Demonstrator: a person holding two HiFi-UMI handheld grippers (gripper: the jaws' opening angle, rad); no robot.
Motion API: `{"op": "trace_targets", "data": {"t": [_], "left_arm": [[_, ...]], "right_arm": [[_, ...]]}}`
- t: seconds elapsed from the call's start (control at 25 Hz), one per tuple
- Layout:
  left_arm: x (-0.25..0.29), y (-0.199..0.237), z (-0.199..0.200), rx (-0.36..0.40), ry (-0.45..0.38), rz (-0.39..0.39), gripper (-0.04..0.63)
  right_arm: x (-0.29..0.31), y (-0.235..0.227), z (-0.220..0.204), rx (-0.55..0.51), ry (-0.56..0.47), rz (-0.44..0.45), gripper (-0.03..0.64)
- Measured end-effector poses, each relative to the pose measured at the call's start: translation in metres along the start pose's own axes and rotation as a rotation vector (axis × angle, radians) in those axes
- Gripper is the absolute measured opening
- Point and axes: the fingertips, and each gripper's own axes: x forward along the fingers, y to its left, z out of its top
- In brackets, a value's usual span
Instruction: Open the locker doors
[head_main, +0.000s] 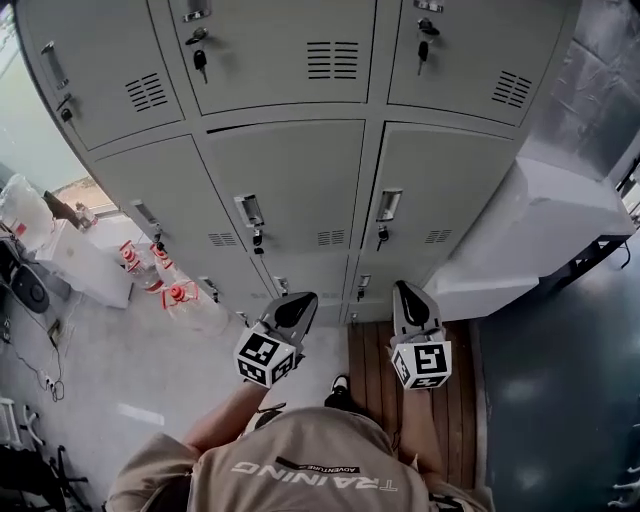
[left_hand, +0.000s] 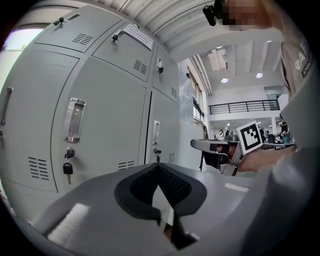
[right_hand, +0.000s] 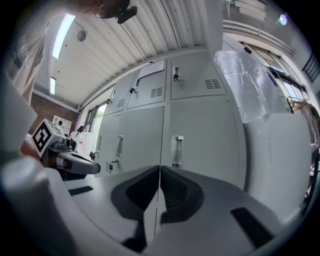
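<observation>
Head view, with both gripper views. A bank of grey sheet-steel lockers (head_main: 290, 180) stands directly ahead of the person, three columns wide. Every door that can be judged looks shut, though a thin dark line along the top of the middle door (head_main: 300, 165) may be a small gap.

The left gripper (head_main: 295, 305) and the right gripper (head_main: 408, 295) are held side by side at about waist height, well apart from the doors. Each has its jaws pressed together with nothing between them, which the left gripper view (left_hand: 159, 167) and the right gripper view (right_hand: 159, 170) confirm.

Each door carries a bright recessed handle (head_main: 250, 210) near its left edge, with a key (head_main: 257, 240) hanging in the lock just below it. The neighbouring door has the same fittings (head_main: 388, 205).

Handling, as a judgement:
- **Weight and swing:** the doors are probably thin, stiff and light. They likely swing on hinges at the edge opposite the handle, so a pull at the handle gives the most leverage.
- **Where to grip:** the handle recess (left_hand: 74, 120) is the natural place. Hook one jaw behind the pull, or pinch its lip.
- **Grip quality:** polished metal is likely slippery, so a deep, square bite is safer than a fingertip one.
- **The key:** the key (left_hand: 67, 167) is small and dangles loosely (it may need turning first, if the lock is engaged).

Either gripper's jaws must part before they can take a handle.
</observation>
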Motion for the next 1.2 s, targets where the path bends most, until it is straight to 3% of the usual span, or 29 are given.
{"op": "trace_targets", "data": {"t": [0.2, 0.4, 0.64, 0.76, 1.0, 1.2], "left_arm": [[0.044, 0.018, 0.007, -0.021, -0.015, 0.026, 0.008], [0.059, 0.034, 0.0, -0.057, -0.005, 0.032, 0.008], [0.067, 0.043, -0.004, -0.076, -0.004, 0.012, 0.008], [0.066, 0.049, -0.009, -0.089, -0.002, 0.009, 0.008], [0.06, 0.061, -0.017, -0.101, 0.015, 0.014, 0.008], [0.056, 0.063, -0.023, -0.116, 0.024, 0.016, 0.008]], "right_arm": [[0.06, -0.035, 0.012, 0.015, -0.04, 0.079, 0.011], [0.099, -0.04, 0.023, 0.017, -0.035, 0.134, 0.012], [0.133, -0.044, 0.026, -0.004, 0.018, 0.165, 0.023], [0.145, -0.042, 0.023, -0.004, 0.036, 0.182, 0.083], [0.158, -0.035, 0.021, 0.018, 0.04, 0.208, 0.086], [0.168, -0.033, 0.021, 0.042, 0.031, 0.172, 0.118]]}}
